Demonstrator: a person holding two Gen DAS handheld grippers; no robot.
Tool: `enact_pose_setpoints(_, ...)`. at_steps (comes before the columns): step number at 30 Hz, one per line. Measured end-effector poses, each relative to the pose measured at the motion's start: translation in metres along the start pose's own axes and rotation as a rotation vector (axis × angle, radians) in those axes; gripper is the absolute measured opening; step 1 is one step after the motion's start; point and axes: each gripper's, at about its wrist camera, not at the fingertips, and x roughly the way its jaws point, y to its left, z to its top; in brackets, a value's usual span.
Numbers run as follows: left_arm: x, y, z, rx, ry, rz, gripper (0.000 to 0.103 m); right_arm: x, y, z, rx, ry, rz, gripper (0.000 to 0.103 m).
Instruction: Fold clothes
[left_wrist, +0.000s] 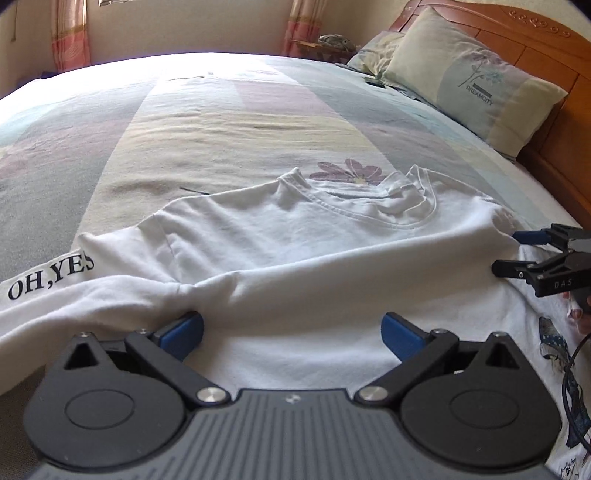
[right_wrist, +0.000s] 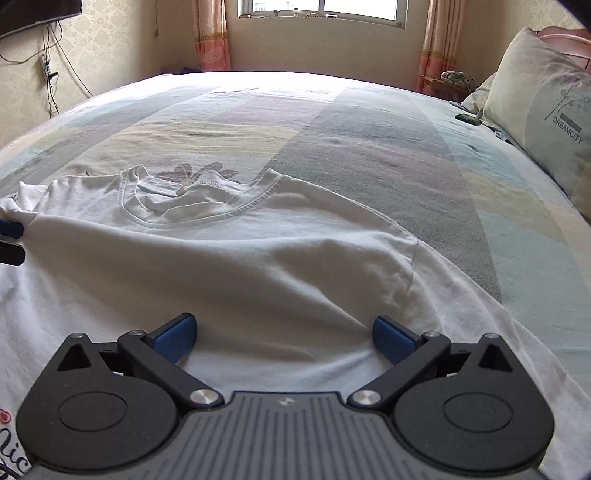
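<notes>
**Both grippers waiting open over a white shirt on the bed**

Sunlight from the window (right_wrist: 321, 9) is falling on a wide bed (right_wrist: 369, 122) with a striped pastel sheet, and this soft, roomy surface is serving as the place for folding. At the headboard edge of the bed, a pillow (left_wrist: 476, 79) is lying well apart from the work.

A white T-shirt (left_wrist: 295, 236) is lying near the front edge of the bed, with its collar (left_wrist: 354, 206) pointing toward the far edge. One part of the cloth is already lying over the body as a raised ridge, so the shirt seems to be partly folded. A sleeve with black letters (left_wrist: 51, 277) is reaching toward the foot-side edge.

The left gripper (left_wrist: 291, 332) is hovering low over the near part of the shirt. Its jaws are spread wide, with nothing between them; the left blue pad (left_wrist: 183, 332) is sitting just beside a fold of cloth. The right gripper (right_wrist: 284, 334) is hanging in the same way over the other side, its jaws also spread and empty. In the left view it is showing side-on beside the shirt's shoulder.

I judge that both are placed like this to take the cloth at two points together, so that the next fold stays straight.
</notes>
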Motion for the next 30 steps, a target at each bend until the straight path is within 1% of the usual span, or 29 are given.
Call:
enact_pose_setpoints(2,-0.011,-0.009,-0.001,0.029,0.005,0.021,0.102,0.001,-0.001,0.007,0.028,0.027,-0.026,0.103)
enact_pose_setpoints(4,-0.028,-0.020,-0.007,0.055,-0.005,-0.014,0.102,-0.012,0.009,0.012,0.034,0.060,-0.068,0.103)
enact_pose_setpoints(7,-0.047,-0.043,-0.028,0.149,0.020,-0.089,0.102,-0.050,0.034,0.001,-0.016,0.024,0.102,0.103)
enact_pose_setpoints(8,-0.054,-0.051,-0.036,0.186,0.029,-0.113,0.102,-0.059,0.043,-0.006,-0.045,0.032,0.164,0.103)
enact_pose_setpoints(10,-0.064,-0.055,-0.060,0.229,0.047,-0.121,0.102,-0.068,0.061,-0.025,-0.121,0.066,0.260,0.103)
enact_pose_setpoints(12,-0.073,-0.058,-0.086,0.269,0.066,-0.126,0.102,-0.072,0.070,-0.049,-0.184,0.111,0.291,0.103)
enact_pose_setpoints(13,-0.078,-0.060,-0.098,0.290,0.075,-0.128,0.102,-0.080,0.069,-0.061,-0.213,0.094,0.269,0.103)
enact_pose_setpoints(15,-0.095,-0.054,-0.120,0.303,0.062,-0.084,0.102,-0.096,0.066,-0.085,-0.261,0.065,0.228,0.103)
enact_pose_setpoints(16,-0.103,-0.048,-0.126,0.276,0.063,-0.078,0.102,-0.102,0.055,-0.092,-0.206,0.093,0.235,0.103)
enact_pose_setpoints(17,-0.110,-0.043,-0.131,0.242,0.066,-0.075,0.102,-0.110,0.048,-0.097,-0.196,0.106,0.233,0.103)
enact_pose_setpoints(19,-0.120,-0.040,-0.134,0.246,0.089,-0.049,0.102,-0.124,0.035,-0.108,-0.179,0.134,0.228,0.103)
enact_pose_setpoints(20,-0.124,-0.042,-0.133,0.247,0.097,-0.043,0.102,-0.130,0.033,-0.110,-0.178,0.149,0.211,0.103)
enact_pose_setpoints(21,-0.127,-0.047,-0.130,0.247,0.081,-0.057,0.102,-0.134,0.033,-0.111,-0.176,0.162,0.188,0.103)
enact_pose_setpoints(22,-0.130,-0.052,-0.127,0.247,0.061,-0.073,0.102,-0.137,0.035,-0.109,-0.168,0.170,0.162,0.103)
enact_pose_setpoints(23,-0.133,-0.057,-0.123,0.248,0.041,-0.089,0.102,-0.141,0.040,-0.107,-0.164,0.155,0.148,0.103)
enact_pose_setpoints(25,-0.131,-0.074,-0.119,0.262,0.021,-0.126,0.102,-0.152,0.056,-0.102,-0.177,0.070,0.183,0.103)
enact_pose_setpoints(27,-0.124,-0.094,-0.117,0.286,0.013,-0.157,0.102,-0.150,0.078,-0.099,-0.220,0.039,0.205,0.103)
enact_pose_setpoints(29,-0.112,-0.106,-0.121,0.289,0.046,-0.168,0.102,-0.147,0.101,-0.098,-0.263,0.011,0.224,0.103)
enact_pose_setpoints(30,-0.107,-0.108,-0.125,0.288,0.069,-0.159,0.102,-0.141,0.109,-0.101,-0.289,0.024,0.212,0.103)
